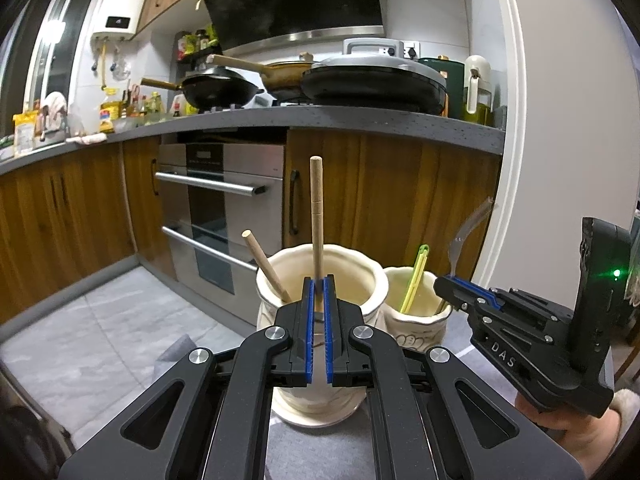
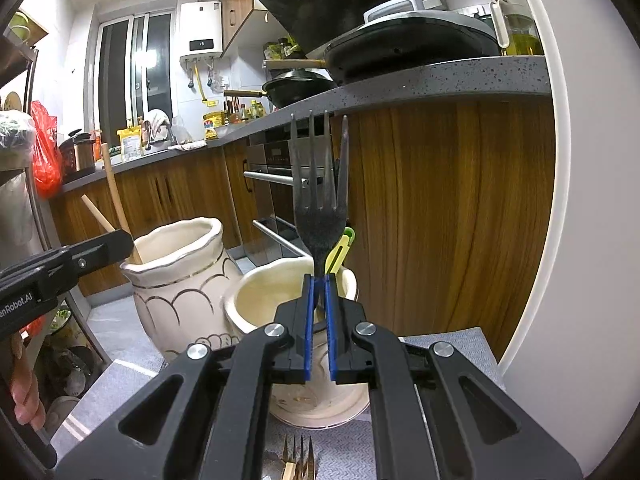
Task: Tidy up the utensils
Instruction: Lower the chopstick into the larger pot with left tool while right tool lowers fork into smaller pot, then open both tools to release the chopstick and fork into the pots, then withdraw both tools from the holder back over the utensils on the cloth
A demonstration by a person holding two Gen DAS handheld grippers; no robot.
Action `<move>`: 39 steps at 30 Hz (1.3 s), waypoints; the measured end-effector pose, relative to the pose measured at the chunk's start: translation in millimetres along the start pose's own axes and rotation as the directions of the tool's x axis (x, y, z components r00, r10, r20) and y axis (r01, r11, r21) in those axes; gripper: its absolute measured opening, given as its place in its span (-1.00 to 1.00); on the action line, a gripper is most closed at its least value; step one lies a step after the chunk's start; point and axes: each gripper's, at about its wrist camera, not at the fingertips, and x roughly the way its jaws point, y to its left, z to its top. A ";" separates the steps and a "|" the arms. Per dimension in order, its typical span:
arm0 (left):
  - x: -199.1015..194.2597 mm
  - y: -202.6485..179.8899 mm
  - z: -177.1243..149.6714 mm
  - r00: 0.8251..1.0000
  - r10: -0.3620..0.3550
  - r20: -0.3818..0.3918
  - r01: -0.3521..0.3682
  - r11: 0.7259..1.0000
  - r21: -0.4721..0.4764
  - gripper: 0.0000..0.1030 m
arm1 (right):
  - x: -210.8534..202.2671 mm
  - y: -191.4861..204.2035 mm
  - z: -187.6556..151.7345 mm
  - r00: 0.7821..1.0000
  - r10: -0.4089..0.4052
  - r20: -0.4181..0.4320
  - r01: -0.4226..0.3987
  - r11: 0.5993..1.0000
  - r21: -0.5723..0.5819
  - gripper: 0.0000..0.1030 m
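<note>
Only the right wrist view shows spare forks (image 2: pixel 298 458) on the desk. The right gripper (image 2: pixel 320 280) fingers clamp an upright fork (image 2: pixel 320 184), tines up, above the small jar (image 2: pixel 256 300); left gripper (image 1: pixel 319 282) fingers clamp a vertical wooden handle (image 1: pixel 317 216) standing in the large jar (image 1: pixel 360 264).

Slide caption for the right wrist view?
Right tongs hold a fork upright, tines up, over the smaller ceramic crock.

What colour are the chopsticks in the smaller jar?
Yellow-green chopsticks; clearest in the left wrist view.

Dim indoor light; window glare; heavy fisheye bending; dark corners.
</note>
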 end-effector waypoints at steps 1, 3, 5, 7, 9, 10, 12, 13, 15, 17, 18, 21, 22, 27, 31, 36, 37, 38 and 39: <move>-0.2 0.2 -0.3 1.000 0.003 0.001 -0.003 1.000 0.002 -0.90 | 0.0 0.4 0.0 1.000 -0.004 0.001 0.004 1.000 -0.006 -0.90; -0.2 0.6 -0.5 1.000 0.006 0.002 -0.006 1.000 0.004 -0.90 | -1.0 0.8 -0.5 1.000 -0.002 0.003 0.002 1.000 -0.006 -0.90; -0.7 1.0 -0.6 1.000 0.006 0.001 -0.006 1.000 0.002 -0.90 | -0.1 1.7 1.2 1.000 -0.002 0.003 0.002 1.000 -0.004 -0.89; -0.5 0.4 -0.8 1.000 0.005 0.002 -0.005 1.000 0.003 -0.90 | -0.9 1.6 1.2 1.000 -0.006 0.005 0.006 1.000 0.000 -0.86; -0.8 0.7 -0.8 1.000 0.002 0.002 -0.002 1.000 0.000 -0.88 | -1.6 1.0 0.9 1.000 -0.006 0.006 0.006 1.000 0.006 -0.78; -0.9 0.6 -0.8 1.000 -0.001 0.003 0.001 1.000 -0.001 -0.87 | -1.9 0.9 0.8 1.000 -0.004 0.008 0.004 1.000 0.009 -0.61; -1.9 -0.5 -1.4 1.000 0.001 0.009 -0.001 1.000 0.000 -0.87 | -3.1 1.9 0.5 1.000 -0.001 0.012 0.001 1.000 0.009 -0.48; -2.6 -0.7 -1.6 1.000 0.000 0.010 0.000 1.000 0.002 -0.87 | -3.2 2.3 0.4 1.000 -0.002 0.014 0.001 1.000 0.007 -0.47; -4.4 -1.3 -2.4 1.000 -0.001 0.013 0.001 1.000 0.002 -0.83 | -4.2 3.2 0.0 1.000 0.002 0.015 -0.002 1.000 0.006 -0.44; -7.6 -1.0 -3.0 1.000 0.000 0.021 0.000 1.000 0.003 -0.65 | -5.5 3.5 0.3 1.000 0.004 0.020 -0.004 1.000 0.008 -0.24; -9.4 -1.0 -3.1 1.000 0.002 0.027 -0.002 1.000 0.001 -0.45 | -7.2 3.5 0.5 1.000 0.007 0.026 -0.007 1.000 0.011 -0.17; -15.6 0.4 -2.0 0.999 0.015 0.047 -0.014 1.000 -0.012 -0.09 | -10.5 3.4 1.4 0.999 0.008 0.036 -0.008 1.000 0.012 -0.06; -17.6 0.8 -1.2 0.998 0.021 0.052 -0.020 1.000 -0.019 -0.01 | -11.4 3.0 1.7 0.999 0.008 0.038 -0.009 1.000 0.014 0.03; -28.9 -4.8 4.5 0.997 0.030 0.072 -0.028 0.999 -0.030 0.45 | -21.0 0.3 4.0 0.998 0.011 0.054 -0.012 1.000 0.021 0.41; -43.5 -14.1 9.5 0.993 0.048 0.109 -0.046 0.999 -0.024 0.77 | -31.2 -7.7 7.9 0.998 0.011 0.062 -0.014 0.999 0.041 0.77; -57.8 -20.6 16.2 0.989 0.071 0.131 -0.066 0.997 -0.038 0.90 | -55.2 -25.6 12.7 0.997 -0.002 0.083 -0.006 0.996 0.094 0.91; -60.6 -22.0 17.2 0.988 0.074 0.133 -0.070 0.997 -0.040 0.90 | -60.0 -28.9 13.0 0.996 -0.007 0.087 -0.002 0.994 0.106 0.91; -62.5 -23.1 17.8 0.988 0.077 0.134 -0.072 0.997 -0.040 0.90 | -63.5 -32.5 13.7 0.996 -0.010 0.088 0.000 0.994 0.114 0.91; -65.5 -25.1 18.0 0.987 0.082 0.137 -0.077 0.996 -0.037 0.90 | -68.9 -36.3 13.7 0.996 -0.017 0.087 0.006 0.992 0.125 0.91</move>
